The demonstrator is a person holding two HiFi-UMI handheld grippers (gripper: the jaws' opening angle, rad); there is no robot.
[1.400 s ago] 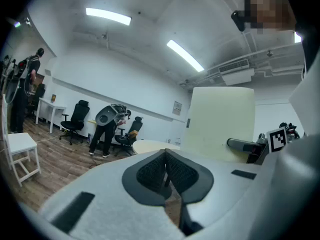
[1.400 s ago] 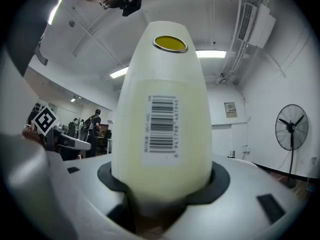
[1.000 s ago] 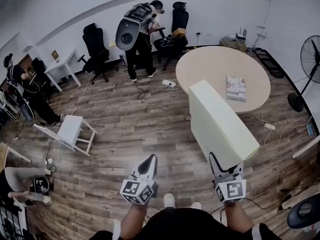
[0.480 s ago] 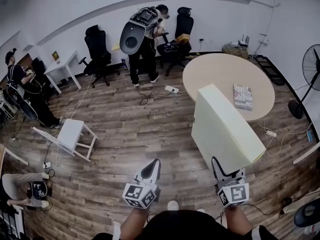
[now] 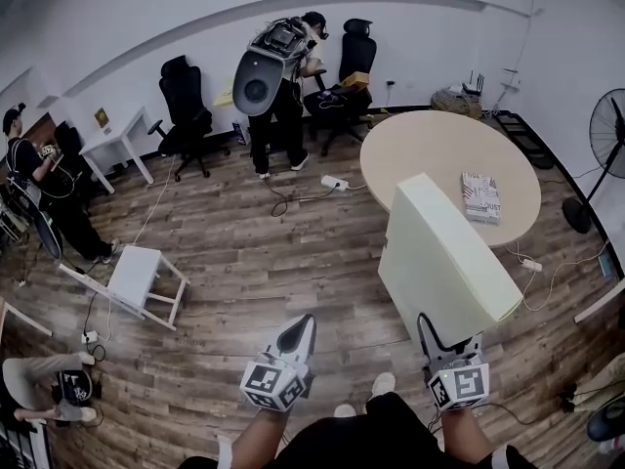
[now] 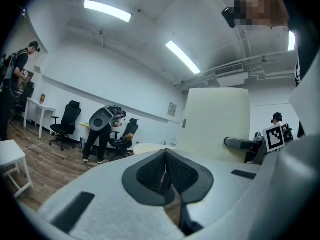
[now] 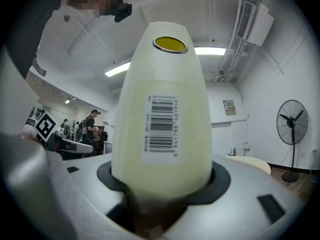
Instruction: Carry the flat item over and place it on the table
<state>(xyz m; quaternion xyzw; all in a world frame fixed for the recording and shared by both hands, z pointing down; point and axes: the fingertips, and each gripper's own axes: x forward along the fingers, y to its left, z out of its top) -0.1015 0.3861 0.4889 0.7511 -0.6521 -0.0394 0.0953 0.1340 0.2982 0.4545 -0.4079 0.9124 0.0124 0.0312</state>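
Observation:
A large flat cream-coloured slab [image 5: 444,257] stands on edge in my right gripper [image 5: 450,342], whose jaws are shut on its lower edge. In the right gripper view the slab's edge [image 7: 162,109] fills the middle, with a barcode label on it. The round beige table [image 5: 439,159] lies ahead and to the right, beyond the slab. My left gripper [image 5: 296,332] hangs beside it at the lower middle, shut on nothing; in the left gripper view its pads [image 6: 165,171] meet, with the slab [image 6: 215,121] to its right.
A book [image 5: 479,196] lies on the table. A person with a backpack [image 5: 273,76] stands by office chairs at the back wall. A tipped white stool [image 5: 137,277] lies left. Cables and a power strip [image 5: 332,182] cross the wooden floor. A fan [image 5: 604,135] stands right.
The view has shifted forward: the table and the slab sit slightly further right and lower in frame. Both grippers keep their grip and spacing.

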